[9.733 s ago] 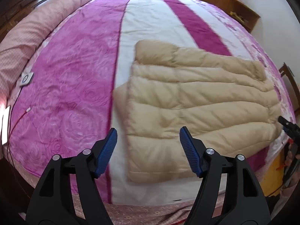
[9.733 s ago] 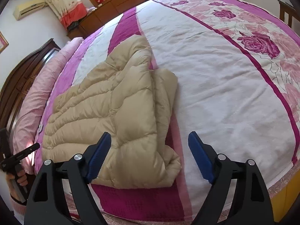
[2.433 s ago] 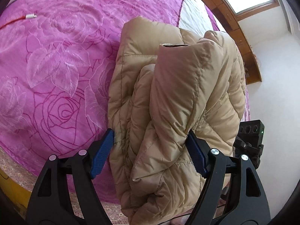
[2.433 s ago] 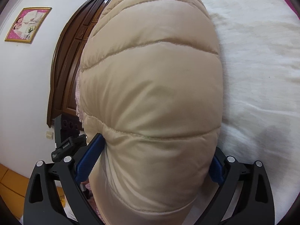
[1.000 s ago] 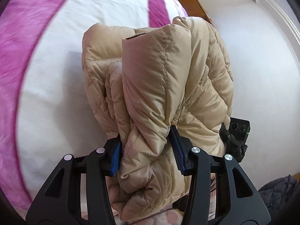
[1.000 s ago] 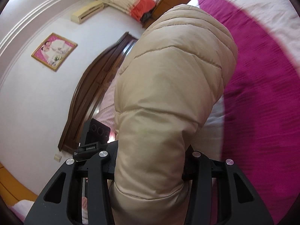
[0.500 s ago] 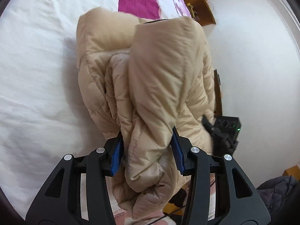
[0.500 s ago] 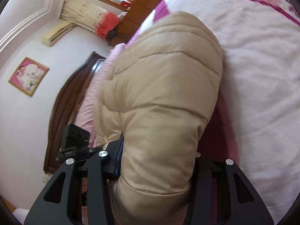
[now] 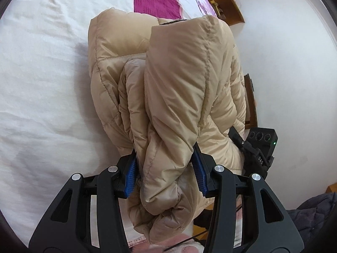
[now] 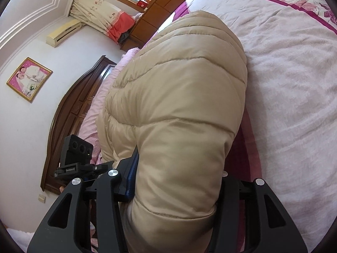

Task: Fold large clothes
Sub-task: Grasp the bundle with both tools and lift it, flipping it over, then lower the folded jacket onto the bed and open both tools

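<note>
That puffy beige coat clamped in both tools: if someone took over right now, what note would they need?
Left tool: shut on the folded beige quilted down jacket.
Right tool: jaws opening, jacket bulk still between them.
Jacket: bundled, its far end against the white and magenta bedspread.
Done: folded into a thick bundle.
Left: probably set it flat, release, tidy.

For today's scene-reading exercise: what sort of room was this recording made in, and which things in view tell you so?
Most likely a home bedroom. A large bed with a pink and white rose-patterned cover fills the view, a dark wooden headboard stands against the wall, and a framed picture hangs beside it.
</note>
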Tool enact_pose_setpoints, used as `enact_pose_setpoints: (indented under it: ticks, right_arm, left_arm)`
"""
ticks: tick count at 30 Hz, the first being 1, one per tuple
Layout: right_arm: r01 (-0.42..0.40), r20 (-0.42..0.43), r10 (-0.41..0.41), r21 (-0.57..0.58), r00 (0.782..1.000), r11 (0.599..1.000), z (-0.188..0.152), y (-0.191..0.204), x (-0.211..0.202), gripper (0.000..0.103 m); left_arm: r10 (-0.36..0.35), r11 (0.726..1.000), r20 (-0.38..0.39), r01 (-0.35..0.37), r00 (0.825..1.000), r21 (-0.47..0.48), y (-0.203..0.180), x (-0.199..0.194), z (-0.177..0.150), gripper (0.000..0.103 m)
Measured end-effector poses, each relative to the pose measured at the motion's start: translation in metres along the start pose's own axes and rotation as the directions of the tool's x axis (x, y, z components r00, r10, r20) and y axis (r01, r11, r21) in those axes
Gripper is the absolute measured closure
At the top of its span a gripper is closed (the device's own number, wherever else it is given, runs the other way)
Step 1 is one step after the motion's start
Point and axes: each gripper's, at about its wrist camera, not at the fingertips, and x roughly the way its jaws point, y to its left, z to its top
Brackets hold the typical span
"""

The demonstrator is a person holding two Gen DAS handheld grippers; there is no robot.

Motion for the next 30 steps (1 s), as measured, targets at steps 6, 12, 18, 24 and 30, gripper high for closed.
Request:
enact_pose_setpoints:
  ticks: [6, 12, 18, 24, 30]
  right_arm:
    - [0.004, -0.001, -0.004, -0.006, 1.000, 1.000, 0.002, 0.000, 0.000, 0.055]
    - [0.019, -0.008, -0.019, -0.006, 1.000, 1.000, 0.004, 0.003, -0.001, 0.054]
    - [0.169, 0.017, -0.168, -0.033, 0.986, 0.985, 0.002, 0.020, -0.015, 0.033]
    - [0.338, 0.104, -0.327, -0.109, 0.939, 0.935, -0.003, 0.045, -0.045, 0.029]
    - [0.344, 0.164, -0.307, -0.287, 0.937, 0.894, -0.037, 0.110, -0.057, 0.029]
  left_arm:
    - [0.029, 1.000, 0.000, -0.029, 1.000, 0.011, -0.002, -0.002, -0.001, 0.058]
    - [0.040, 0.999, 0.000, -0.040, 0.999, 0.005, -0.001, -0.002, -0.001, 0.057]
    - [0.046, 0.999, 0.003, -0.046, 0.999, 0.014, -0.004, -0.005, -0.003, 0.053]
    - [0.081, 0.996, 0.020, -0.082, 0.996, 0.039, -0.012, -0.017, -0.011, 0.048]
    - [0.048, 0.998, 0.023, -0.049, 0.999, 0.043, -0.020, -0.032, -0.023, 0.040]
